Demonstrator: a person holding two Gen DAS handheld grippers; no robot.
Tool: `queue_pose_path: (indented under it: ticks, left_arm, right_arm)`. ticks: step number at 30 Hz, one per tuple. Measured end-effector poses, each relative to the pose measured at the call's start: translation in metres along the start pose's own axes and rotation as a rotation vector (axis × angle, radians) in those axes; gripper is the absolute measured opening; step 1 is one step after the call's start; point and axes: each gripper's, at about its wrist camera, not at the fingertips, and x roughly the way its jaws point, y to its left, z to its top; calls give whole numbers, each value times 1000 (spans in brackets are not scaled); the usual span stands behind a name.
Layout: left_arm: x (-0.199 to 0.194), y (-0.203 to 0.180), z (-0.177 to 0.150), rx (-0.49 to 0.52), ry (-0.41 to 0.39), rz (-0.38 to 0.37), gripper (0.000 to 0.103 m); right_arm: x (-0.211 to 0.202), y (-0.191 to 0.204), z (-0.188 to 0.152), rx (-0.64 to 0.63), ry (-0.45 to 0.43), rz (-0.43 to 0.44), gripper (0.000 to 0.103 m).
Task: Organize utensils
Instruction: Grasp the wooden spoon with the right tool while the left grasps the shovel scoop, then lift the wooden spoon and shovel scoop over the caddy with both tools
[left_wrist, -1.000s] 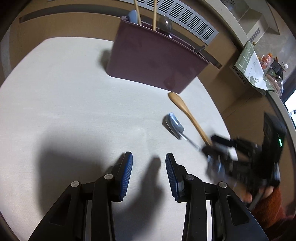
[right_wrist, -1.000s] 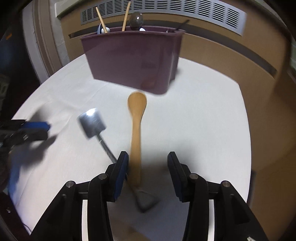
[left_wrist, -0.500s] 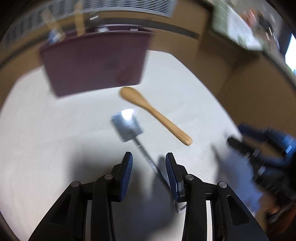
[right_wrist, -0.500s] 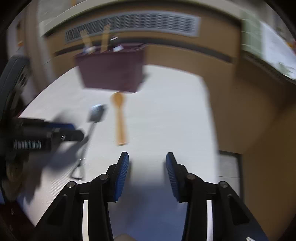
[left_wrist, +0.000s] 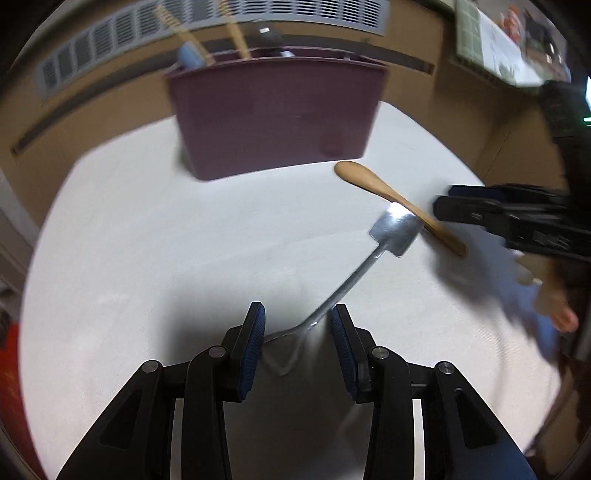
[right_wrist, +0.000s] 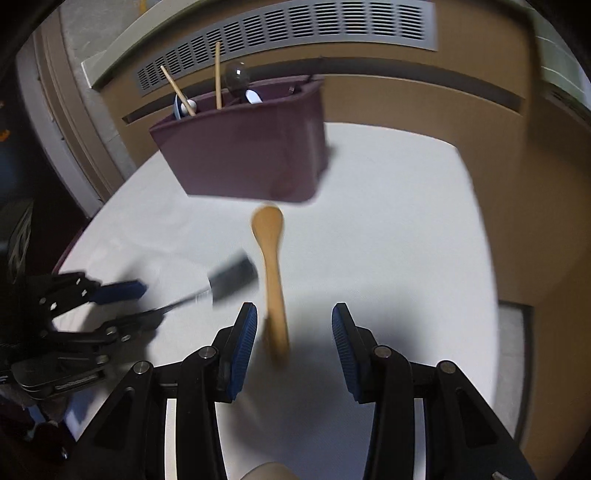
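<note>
White table (right_wrist: 406, 221); tan wall (right_wrist: 424, 85), seemingly vented.

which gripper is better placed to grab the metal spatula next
Left, probably. The left gripper is open with the flat silver metal spatula handle end already between its fingers, while the right gripper straddles the wooden spoon handle instead.

Left gripper (left_wrist: 298, 343) and right gripper (right_wrist: 293, 338) both spread wide, angled toward each other.

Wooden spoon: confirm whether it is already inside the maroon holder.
No, the wooden spoon lies flat on the white table in front of the maroon holder.
</note>
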Motion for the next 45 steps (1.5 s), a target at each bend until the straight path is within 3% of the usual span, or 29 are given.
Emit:
queue_pose_path:
  ticks: [4,10,13,18,21,24,32,39,45]
  left_arm:
    - [-3,6,-3,24,8,-97,39]
    - [0,-4,-1,73,14,-90,39]
    - [3,-8,2,78,17,-85,39]
    - [5,-15,5,117,23,-109,39]
    - [15,-30,19,192,40,-184,39]
    - [28,-45,37,261,50,-191,39]
    - [49,-83,67,412,107,-115,39]
    - [49,-81,75,334,115,-87,35]
    - [-11,-45,63,122,-95,-116,34]
  right_arm:
    - [29,6,23,-11,58,53,40]
    - [63,31,48,-136,44,-62,40]
    - [65,41,49,-186,38,-94,26]
    - [24,26,36,-107,-46,-76,26]
    - [-10,11,22,-46,-104,-95,26]
    - [-34,-2,8,8,-142,-104,26]
    - [-60,-22,-15,83,-207,-135,27]
    - [-56,-23,-20,103,-212,-136,27]
    - [-65,-13,-17,108,-250,-122,27]
